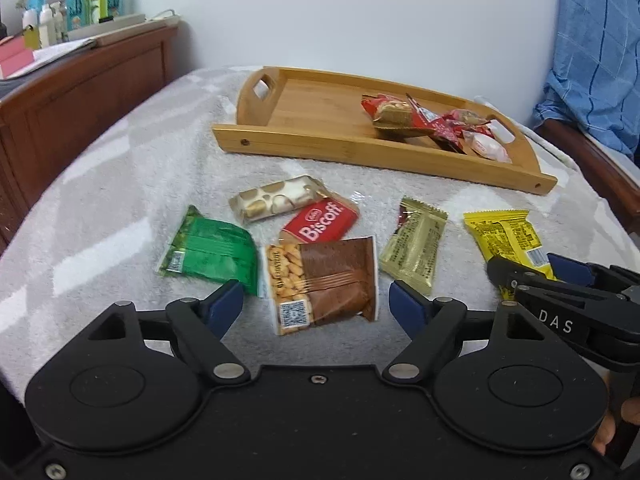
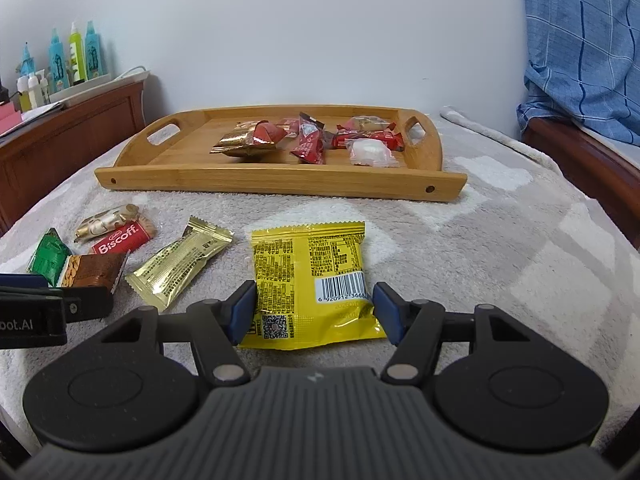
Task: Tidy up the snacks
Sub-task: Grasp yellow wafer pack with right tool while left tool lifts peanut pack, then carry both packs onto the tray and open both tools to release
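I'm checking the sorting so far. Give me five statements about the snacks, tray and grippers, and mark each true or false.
1. The wooden tray already holds several snacks. True.
2. The Biscoff packet lies in the tray. False: it lies on the grey towel.
3. The yellow packet lies between the right gripper fingers. True.
4. The left gripper is shut on the green packet. False: its fingers are open, straddling the peanut packet.
5. The gold packet sits on the towel. True.

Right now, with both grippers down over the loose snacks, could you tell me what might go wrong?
1. The right gripper brackets the yellow packet near its bottom end, so it may droop or slip.
2. The left gripper straddles the peanut packet, with the green packet close enough to snag.
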### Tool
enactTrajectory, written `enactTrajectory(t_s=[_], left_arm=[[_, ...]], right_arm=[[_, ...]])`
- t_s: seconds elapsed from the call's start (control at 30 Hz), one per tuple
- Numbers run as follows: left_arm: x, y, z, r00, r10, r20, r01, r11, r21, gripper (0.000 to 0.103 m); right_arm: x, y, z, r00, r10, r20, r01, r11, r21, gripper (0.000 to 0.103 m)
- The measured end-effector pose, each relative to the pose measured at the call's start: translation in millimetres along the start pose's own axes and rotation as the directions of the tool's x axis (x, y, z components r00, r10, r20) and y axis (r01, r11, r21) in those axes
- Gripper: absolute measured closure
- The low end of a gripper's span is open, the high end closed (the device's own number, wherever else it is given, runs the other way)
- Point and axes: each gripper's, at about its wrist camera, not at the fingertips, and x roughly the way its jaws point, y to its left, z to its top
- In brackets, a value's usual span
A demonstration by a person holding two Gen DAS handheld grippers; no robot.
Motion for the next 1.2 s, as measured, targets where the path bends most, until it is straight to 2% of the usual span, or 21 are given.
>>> enactTrajectory(t_s=[0.13, 0.17, 0.2, 0.23, 0.3, 0.37, 0.6, 0.63, 0.67, 1.03, 1.2], left_arm=[[9.9, -3.9, 2.4, 1.000, -0.003, -0.018, 0.002, 1.000, -0.008, 0.022], [12.9, -4.3, 2.3, 1.000, 0.006, -0.024, -0.006, 1.000, -0.013, 0.030], [13.4, -5.6, 1.8, 0.999, 0.028, -0.014, -0.028, 1.000, -0.008, 0.048], [11.7, -7.2, 1.8, 0.999, 0.045, 0.003, -0.045, 0.999, 0.009, 0.054], [7.1, -6.0, 3.3, 1.000, 0.017, 0.004, -0.017, 1.000, -0.002, 0.058], [2.7, -4.6, 4.8, 1.000, -0.015, -0.002, 0.015, 1.000, -0.022, 0.059], [-11.6, -10.7, 16.4, 0.999, -0.010, 0.036, 0.010, 1.000, 0.018, 0.059], [-12.4, -10.9, 20.1, 0.999, -0.010, 0.039, 0.009, 1.000, 0.021, 0.059], [-12.7, -10.9, 23.9, 0.999, -0.010, 0.042, 0.009, 1.000, 0.025, 0.059], [-6.8, -10.2, 72.8, 0.996, -0.028, 0.086, 0.022, 0.998, 0.062, 0.059], [4.0, -5.9, 94.1, 0.995, -0.055, 0.081, 0.050, 0.997, 0.064, 0.059]], right_arm=[[-0.2, -1.9, -0.4, 1.000, -0.007, 0.006, 0.007, 1.000, 0.011, 0.038], [-0.4, -1.8, -0.7, 1.000, -0.009, 0.008, 0.009, 1.000, 0.012, 0.038], [-0.4, -2.1, -0.6, 1.000, -0.009, 0.008, 0.009, 1.000, 0.012, 0.038], [-0.8, -2.0, -0.6, 1.000, -0.010, 0.009, 0.009, 1.000, 0.012, 0.038], [-1.8, -2.6, -0.2, 1.000, -0.009, 0.012, 0.008, 1.000, 0.018, 0.039], [-3.4, -4.3, 1.1, 1.000, -0.004, 0.017, 0.004, 0.999, 0.032, 0.040], [-11.5, -10.5, 12.7, 0.999, 0.005, 0.041, -0.008, 0.998, 0.069, 0.041], [-12.0, -11.1, 15.2, 0.999, 0.007, 0.042, -0.010, 0.997, 0.073, 0.042], [-12.4, -11.3, 17.7, 0.999, 0.008, 0.043, -0.012, 0.997, 0.073, 0.047], [-8.3, -10.5, 52.4, 0.999, 0.026, 0.043, -0.029, 0.996, 0.083, 0.048], [-6.5, -11.0, 76.0, 0.997, 0.054, 0.054, -0.059, 0.992, 0.107, 0.048]])
